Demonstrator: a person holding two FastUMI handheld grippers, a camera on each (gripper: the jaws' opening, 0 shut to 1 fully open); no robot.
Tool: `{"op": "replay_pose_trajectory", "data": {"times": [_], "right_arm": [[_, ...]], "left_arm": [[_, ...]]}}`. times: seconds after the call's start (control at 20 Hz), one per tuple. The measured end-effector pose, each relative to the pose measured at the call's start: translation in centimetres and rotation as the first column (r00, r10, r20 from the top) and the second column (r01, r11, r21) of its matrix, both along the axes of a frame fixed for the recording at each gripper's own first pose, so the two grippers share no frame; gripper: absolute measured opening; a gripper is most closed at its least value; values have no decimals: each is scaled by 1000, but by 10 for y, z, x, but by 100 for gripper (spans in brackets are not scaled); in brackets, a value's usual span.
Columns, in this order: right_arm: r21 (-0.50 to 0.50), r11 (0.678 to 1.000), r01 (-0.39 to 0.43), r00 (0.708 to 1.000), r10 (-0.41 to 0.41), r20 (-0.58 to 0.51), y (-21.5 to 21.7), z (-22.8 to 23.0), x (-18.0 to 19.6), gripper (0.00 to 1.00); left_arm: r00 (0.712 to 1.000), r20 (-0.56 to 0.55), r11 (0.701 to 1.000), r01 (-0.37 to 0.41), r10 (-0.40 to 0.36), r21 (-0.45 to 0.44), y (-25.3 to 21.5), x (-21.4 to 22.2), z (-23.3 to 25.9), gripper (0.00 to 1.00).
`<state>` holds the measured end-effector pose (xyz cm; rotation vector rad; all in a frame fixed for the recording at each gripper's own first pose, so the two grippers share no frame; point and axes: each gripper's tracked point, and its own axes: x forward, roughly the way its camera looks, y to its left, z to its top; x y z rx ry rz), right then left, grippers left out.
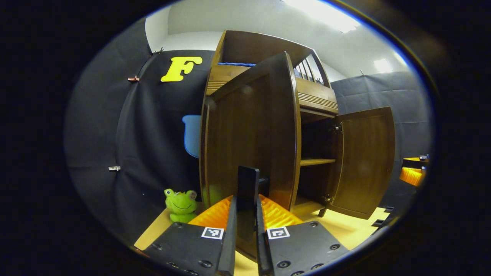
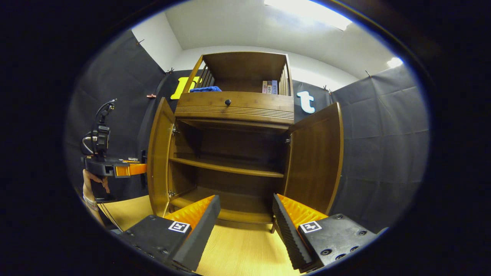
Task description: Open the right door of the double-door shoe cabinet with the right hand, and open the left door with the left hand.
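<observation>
Shoe cabinet [image 2: 234, 107] of dark slatted wood stands with both doors wide; your left gripper [image 1: 245, 214] pinches the left door [image 1: 249, 134], your right gripper [image 2: 245, 222] gapes empty.

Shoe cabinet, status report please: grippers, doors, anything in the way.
Left gripper shut on left door edge. Right gripper open, holding nothing. Right door open. Nothing blocking.

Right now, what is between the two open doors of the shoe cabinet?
In the right gripper view, between the left door and the right door lies the cabinet's open inside: one bare middle shelf and a bottom board.
</observation>
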<state>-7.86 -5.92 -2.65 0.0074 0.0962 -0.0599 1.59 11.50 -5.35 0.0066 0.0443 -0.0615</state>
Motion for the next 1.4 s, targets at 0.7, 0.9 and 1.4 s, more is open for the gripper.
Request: {"op": "replay_pose_trajectory", "data": {"times": [0.7,0.9,1.4], "right_arm": [[-2,1000,-25,999,25,-45,39,-12,4,88],[6,997,-79,996,79,-36,59,-11,16,88],[60,989,-134,991,135,-16,68,-10,40,90]], "left_arm": [[991,21,991,-132,132,17,65,-24,4,24],[988,36,988,-150,151,-24,77,-43,12,19],[982,109,988,152,-152,8,-44,-83,59,27]]}}
